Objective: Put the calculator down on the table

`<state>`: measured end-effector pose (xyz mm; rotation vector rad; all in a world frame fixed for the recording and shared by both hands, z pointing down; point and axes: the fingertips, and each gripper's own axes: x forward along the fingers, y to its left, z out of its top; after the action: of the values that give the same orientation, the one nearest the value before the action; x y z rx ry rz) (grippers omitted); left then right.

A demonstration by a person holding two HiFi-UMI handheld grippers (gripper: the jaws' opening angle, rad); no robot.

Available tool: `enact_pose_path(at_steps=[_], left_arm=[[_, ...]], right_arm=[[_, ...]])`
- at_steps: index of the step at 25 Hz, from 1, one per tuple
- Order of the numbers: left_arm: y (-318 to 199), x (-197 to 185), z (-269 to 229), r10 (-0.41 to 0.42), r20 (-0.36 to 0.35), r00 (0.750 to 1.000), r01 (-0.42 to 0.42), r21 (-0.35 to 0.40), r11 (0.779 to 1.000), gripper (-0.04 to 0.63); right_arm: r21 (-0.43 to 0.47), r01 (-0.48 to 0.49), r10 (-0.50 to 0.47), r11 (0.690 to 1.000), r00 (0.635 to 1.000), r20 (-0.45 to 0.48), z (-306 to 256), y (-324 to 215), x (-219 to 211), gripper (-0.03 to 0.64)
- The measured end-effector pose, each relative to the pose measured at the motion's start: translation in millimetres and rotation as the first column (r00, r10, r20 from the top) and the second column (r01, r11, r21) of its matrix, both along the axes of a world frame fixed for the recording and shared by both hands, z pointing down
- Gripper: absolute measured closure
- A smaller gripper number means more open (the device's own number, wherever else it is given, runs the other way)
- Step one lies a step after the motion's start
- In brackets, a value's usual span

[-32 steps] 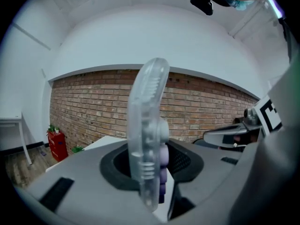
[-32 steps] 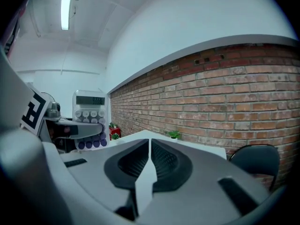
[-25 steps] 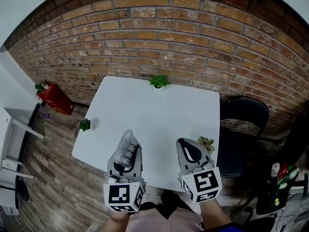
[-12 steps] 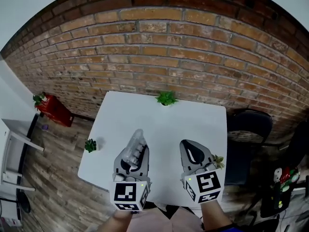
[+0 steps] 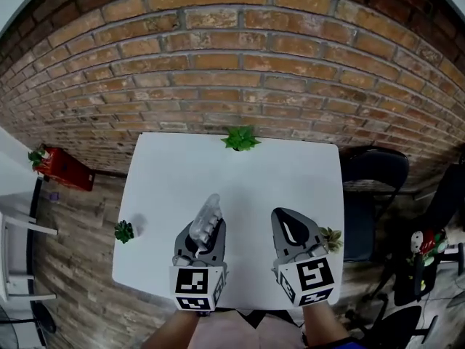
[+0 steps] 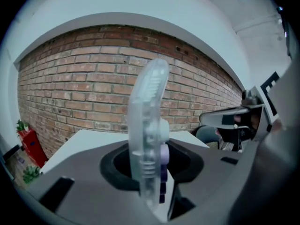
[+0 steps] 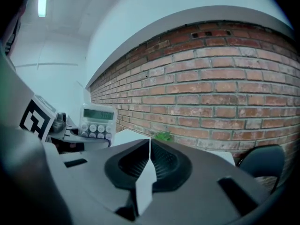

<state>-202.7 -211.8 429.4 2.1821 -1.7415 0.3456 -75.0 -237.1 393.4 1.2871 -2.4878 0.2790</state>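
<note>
A translucent calculator [image 5: 207, 219] with pale round keys stands on edge, held above the white table [image 5: 290, 173]. My left gripper [image 5: 203, 235] is shut on its lower end. The left gripper view shows the calculator [image 6: 147, 125] edge-on between the black pads, rising toward the brick wall. From the right gripper view its display and keys [image 7: 97, 121] appear at the left. My right gripper [image 5: 289, 227] hovers beside it over the table's near right part. Its jaws [image 7: 150, 161] are shut with nothing between them.
A small green plant [image 5: 240, 138] stands at the table's far edge, another [image 5: 124, 231] at its left edge, a third [image 5: 330, 238] at its right edge. A black chair [image 5: 374, 173] is right of the table. A brick wall [image 5: 232, 64] runs behind.
Both grippers have moved forward from the table's near edge to over its near part. The calculator stays held in the left gripper.
</note>
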Motion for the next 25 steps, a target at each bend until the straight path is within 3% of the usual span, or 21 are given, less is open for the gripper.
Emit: enact_pose_path(at_steps=[11, 25], left_arm=[[-23.1, 7.4, 79.3, 0.074, -0.012, 0.997, -0.075, -0.176, 0.981, 0.453], [-34.9, 16.8, 144.4, 0.111, -0.063, 0.992, -0.127, -0.391, 0.912, 0.451]], right_arm=[[-0.099, -0.066, 0.064, 0.993, 0.998, -0.024, 48.2, -25.7, 12.4, 0.609], [-0.142, -0.106, 0.103, 0.984, 0.994, -0.024, 71.7, -50.7, 23.0, 0.611]])
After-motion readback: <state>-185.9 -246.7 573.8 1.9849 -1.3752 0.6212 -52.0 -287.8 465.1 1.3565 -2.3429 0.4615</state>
